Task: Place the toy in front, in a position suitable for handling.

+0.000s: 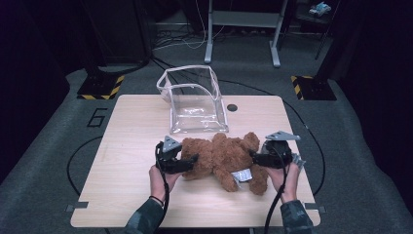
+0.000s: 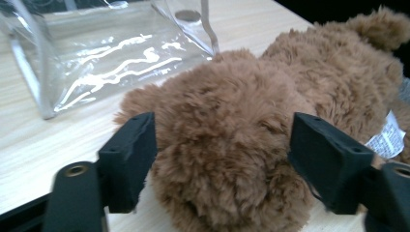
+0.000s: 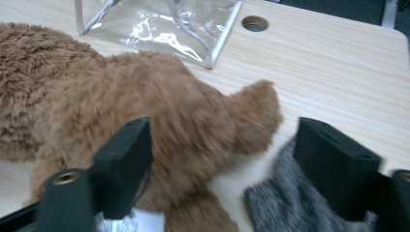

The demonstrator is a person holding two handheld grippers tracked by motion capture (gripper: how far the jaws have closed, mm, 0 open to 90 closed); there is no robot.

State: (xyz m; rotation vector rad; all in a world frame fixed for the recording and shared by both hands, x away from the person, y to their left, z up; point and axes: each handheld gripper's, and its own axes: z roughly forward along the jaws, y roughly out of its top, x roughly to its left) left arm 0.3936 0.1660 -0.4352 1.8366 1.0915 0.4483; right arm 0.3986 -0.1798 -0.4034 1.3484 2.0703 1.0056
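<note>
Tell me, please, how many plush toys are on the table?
1 for certain: a brown teddy bear lying between the two grippers, in front of the clear plastic bag. A grey furry patch beside its leg may be a second toy, mostly hidden.

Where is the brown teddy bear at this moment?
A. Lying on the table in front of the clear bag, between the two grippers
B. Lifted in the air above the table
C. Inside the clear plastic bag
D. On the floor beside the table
A. The teddy bear lies on the wooden table, just in front of the clear bag, with the left gripper at one end and the right gripper at the other.
</note>
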